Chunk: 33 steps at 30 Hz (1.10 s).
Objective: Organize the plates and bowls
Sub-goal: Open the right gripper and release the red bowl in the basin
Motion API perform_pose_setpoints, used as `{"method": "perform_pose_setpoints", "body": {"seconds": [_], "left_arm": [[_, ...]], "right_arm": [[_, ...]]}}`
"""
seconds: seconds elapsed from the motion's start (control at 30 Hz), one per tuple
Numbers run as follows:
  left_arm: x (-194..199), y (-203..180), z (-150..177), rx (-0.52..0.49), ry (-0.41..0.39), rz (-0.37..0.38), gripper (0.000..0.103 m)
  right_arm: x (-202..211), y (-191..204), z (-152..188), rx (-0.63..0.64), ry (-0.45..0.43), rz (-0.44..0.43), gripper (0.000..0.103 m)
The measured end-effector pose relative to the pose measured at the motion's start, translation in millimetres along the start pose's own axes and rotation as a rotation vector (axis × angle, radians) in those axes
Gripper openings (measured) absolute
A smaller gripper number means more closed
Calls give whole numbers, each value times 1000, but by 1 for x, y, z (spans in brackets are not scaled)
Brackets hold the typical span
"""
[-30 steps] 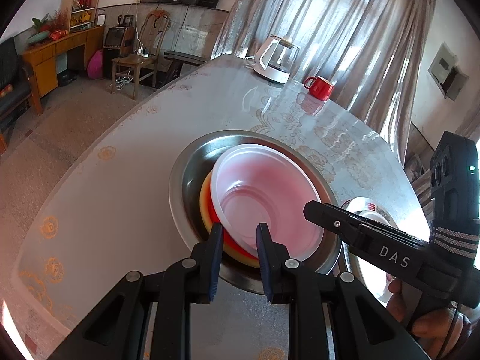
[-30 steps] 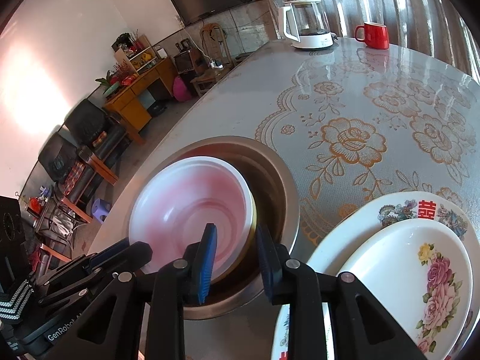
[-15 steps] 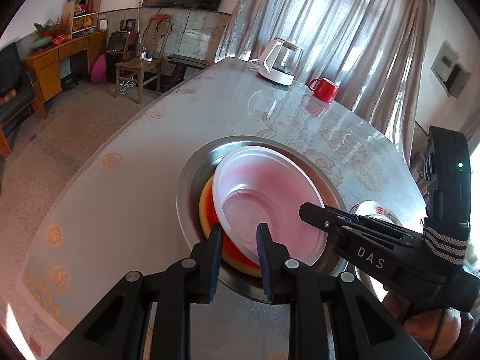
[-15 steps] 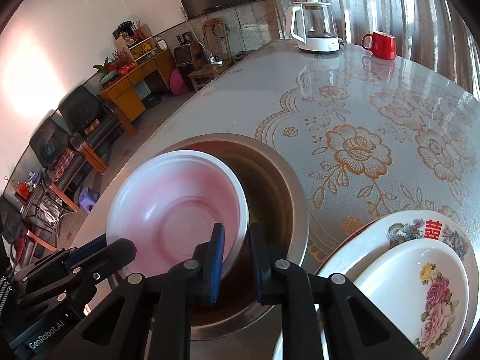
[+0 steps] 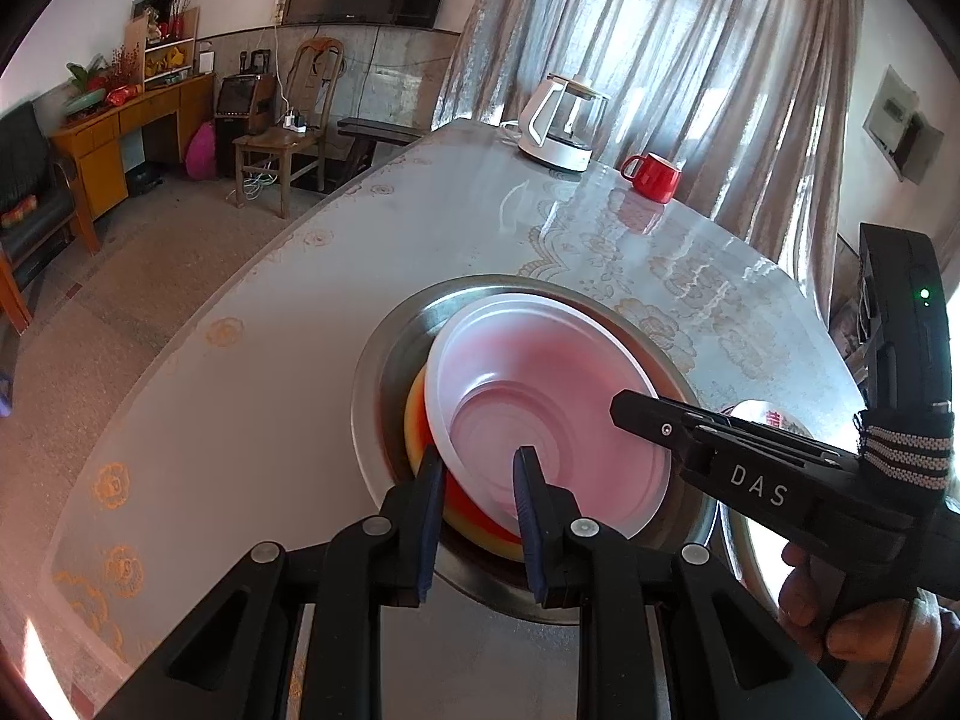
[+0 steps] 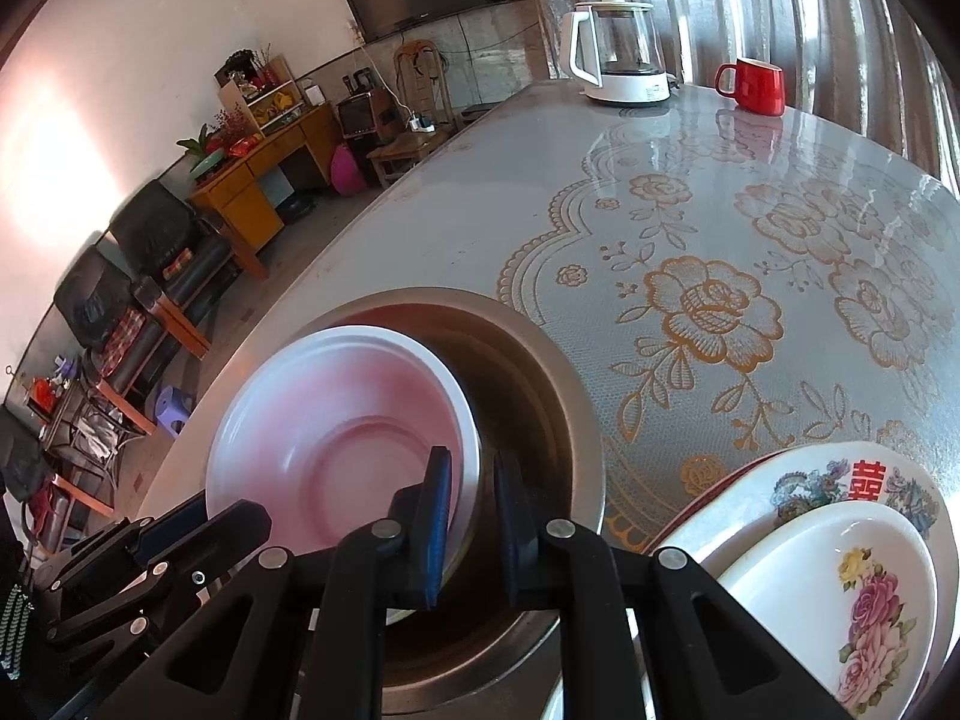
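- Left wrist view: left tongs [image 5: 475, 468] are gripping the white round plastic bowl [image 5: 540, 396] by its near rim.
- Right wrist view: right tongs [image 6: 474, 480] are gripping that bowl's opposite rim, inside the round steel basin [image 6: 540, 372].

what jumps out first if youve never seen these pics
The white bowl, tinted pink, stacked in a steel basin on the table, with both tools pinching its rim: left tool, right tool. Floral plates sit at the right; a red mug stands far back.
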<state>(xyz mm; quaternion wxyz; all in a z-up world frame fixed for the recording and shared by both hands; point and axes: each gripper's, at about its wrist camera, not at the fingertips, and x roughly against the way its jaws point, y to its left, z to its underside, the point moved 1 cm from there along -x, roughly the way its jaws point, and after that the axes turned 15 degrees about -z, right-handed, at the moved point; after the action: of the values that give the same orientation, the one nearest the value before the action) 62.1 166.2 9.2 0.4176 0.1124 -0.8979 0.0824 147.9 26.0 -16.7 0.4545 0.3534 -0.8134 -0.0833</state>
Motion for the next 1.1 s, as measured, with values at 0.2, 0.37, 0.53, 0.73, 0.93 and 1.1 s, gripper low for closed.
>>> {"method": "perform_pose_setpoints", "body": {"seconds": [0.2,0.37,0.53,0.73,0.93,1.1], "left_arm": [[1,0,1,-3,-6,-4,26],[5,0,0,1,-17,6,35],[11,6,-1,12,-31,9,36],[17,17,0,38,-38,6,38],[18,34,7,63,-27,-18,39],[14,43,14,83,-11,-37,40]], "right_arm": [[2,1,3,-10,-5,-21,18],[11,3,7,-13,-28,-33,22],[26,-3,9,-33,-62,-30,24],[43,-5,12,-44,-97,-32,24],[53,-11,17,-60,-109,-39,24],[62,-1,24,-23,-115,-122,24]]}}
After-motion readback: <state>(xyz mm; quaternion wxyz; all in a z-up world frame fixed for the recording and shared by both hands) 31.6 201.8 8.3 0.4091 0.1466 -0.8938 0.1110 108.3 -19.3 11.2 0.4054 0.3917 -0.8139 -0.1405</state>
